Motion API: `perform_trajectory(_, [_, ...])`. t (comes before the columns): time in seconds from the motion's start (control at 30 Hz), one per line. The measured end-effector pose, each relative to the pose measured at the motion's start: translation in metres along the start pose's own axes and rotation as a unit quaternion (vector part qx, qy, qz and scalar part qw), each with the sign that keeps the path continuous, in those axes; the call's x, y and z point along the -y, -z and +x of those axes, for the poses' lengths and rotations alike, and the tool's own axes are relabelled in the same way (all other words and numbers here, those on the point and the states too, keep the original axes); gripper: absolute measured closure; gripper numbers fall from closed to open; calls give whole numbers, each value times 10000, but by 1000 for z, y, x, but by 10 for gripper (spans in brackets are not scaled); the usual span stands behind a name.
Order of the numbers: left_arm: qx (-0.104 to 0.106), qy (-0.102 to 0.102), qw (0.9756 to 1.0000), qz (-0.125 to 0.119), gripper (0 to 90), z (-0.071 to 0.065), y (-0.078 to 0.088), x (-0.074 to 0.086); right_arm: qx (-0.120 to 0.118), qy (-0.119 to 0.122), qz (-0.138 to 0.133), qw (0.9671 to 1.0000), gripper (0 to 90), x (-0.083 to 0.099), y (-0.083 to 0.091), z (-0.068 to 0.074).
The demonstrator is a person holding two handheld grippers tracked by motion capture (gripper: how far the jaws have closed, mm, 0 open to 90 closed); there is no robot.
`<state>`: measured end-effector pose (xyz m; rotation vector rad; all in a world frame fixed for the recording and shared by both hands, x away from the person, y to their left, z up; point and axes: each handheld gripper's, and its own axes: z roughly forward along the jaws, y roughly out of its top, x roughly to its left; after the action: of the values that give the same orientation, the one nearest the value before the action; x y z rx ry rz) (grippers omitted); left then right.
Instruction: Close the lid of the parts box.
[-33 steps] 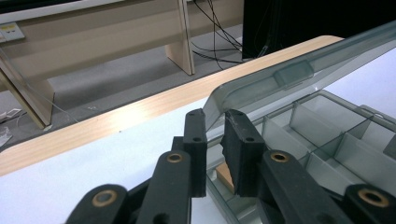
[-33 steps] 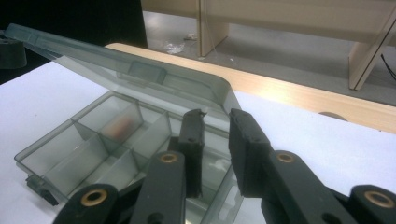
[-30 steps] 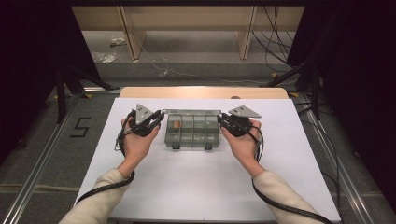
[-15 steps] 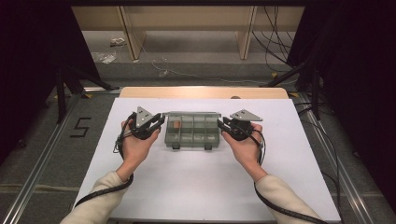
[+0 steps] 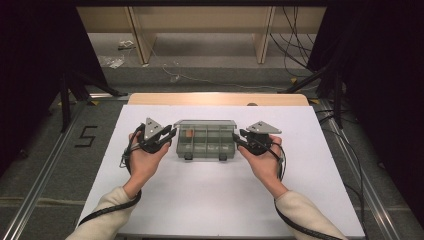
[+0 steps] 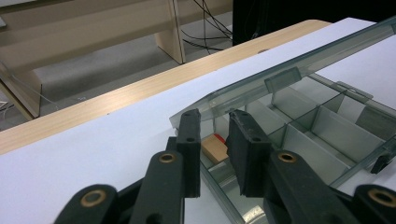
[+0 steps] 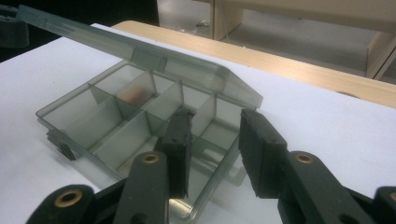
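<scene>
A clear grey compartment box [image 5: 206, 145] lies mid-table with its lid [image 5: 205, 123] lifted part way on its far hinge. A small tan and red piece [image 5: 188, 134] sits in a far-left compartment, also seen as the tan piece [image 6: 214, 147]. My left gripper [image 5: 172, 136] is at the box's left end. Its jaws [image 6: 212, 123] straddle the end wall with a gap, not pressing. My right gripper [image 5: 237, 140] is at the right end. Its jaws [image 7: 217, 123] have just been opening, one inside the box [image 7: 93, 112], one outside, with the wall loose between them.
The white table top [image 5: 210, 200] stretches toward me in front of the box. A wooden strip [image 5: 215, 99] runs along the far edge. Beyond it are shelf legs and floor cables [image 5: 292, 45]. A "5" mark [image 5: 86, 136] is on the floor at the left.
The right gripper's jaws stand a little wider apart than before. Both hands and the box stay where they were.
</scene>
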<state>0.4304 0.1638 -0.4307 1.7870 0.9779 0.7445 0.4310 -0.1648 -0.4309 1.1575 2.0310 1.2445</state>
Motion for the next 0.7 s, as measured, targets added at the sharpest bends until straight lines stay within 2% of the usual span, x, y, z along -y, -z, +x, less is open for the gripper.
perform_trajectory(0.23, [39, 41, 10000, 6, 680, -1, 2, 0, -27, -29, 11, 10000, 589, 0, 4, -3])
perform_trajectory(0.33, [71, 66, 9999, 40, 634, -2, 3, 1, -127, -15, -67, 9999, 568, -2, 5, -3])
perform_trajectory(0.47, [140, -36, 9999, 65, 521, -4, 4, 2, -248, 47, -75, 9997, 516, -4, 7, -2])
perform_trajectory(0.57, [299, -7, 9994, 163, 410, -7, 4, 1, -351, 189, -87, 9992, 457, -5, 7, 0])
perform_trajectory(0.7, [440, -40, 9987, 235, 333, -11, 4, 1, -434, 298, -33, 9986, 380, -6, 6, 3])
